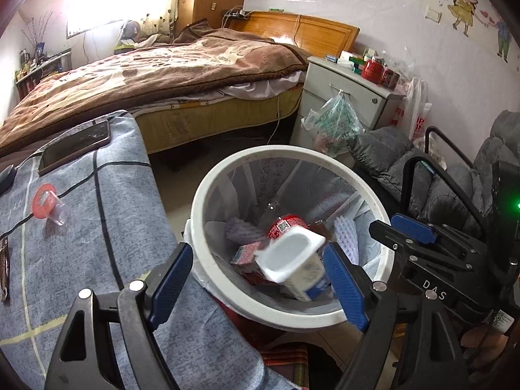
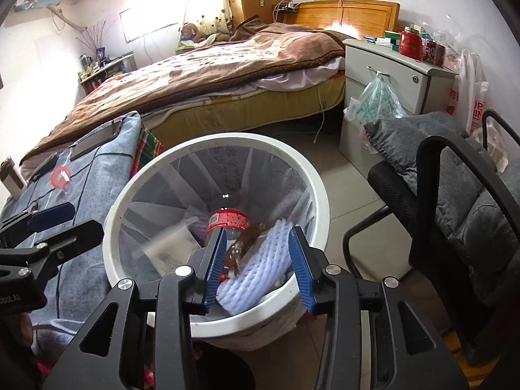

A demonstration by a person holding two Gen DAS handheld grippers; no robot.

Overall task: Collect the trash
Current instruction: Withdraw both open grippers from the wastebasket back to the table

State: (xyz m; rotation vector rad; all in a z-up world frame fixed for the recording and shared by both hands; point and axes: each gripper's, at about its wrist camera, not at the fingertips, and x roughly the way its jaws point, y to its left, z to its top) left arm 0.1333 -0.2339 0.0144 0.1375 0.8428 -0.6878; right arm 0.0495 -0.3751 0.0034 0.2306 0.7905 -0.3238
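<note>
Here, my left gripper [image 1: 260, 284] and right gripper [image 2: 256, 268] gape wide over the bin [image 1: 383, 260], white cup [image 1: 292, 260] loose inside.

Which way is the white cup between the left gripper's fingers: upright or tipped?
Tipped. The white cup lies slanted, mouth facing up-left, over the bin, between the open left gripper.
</note>
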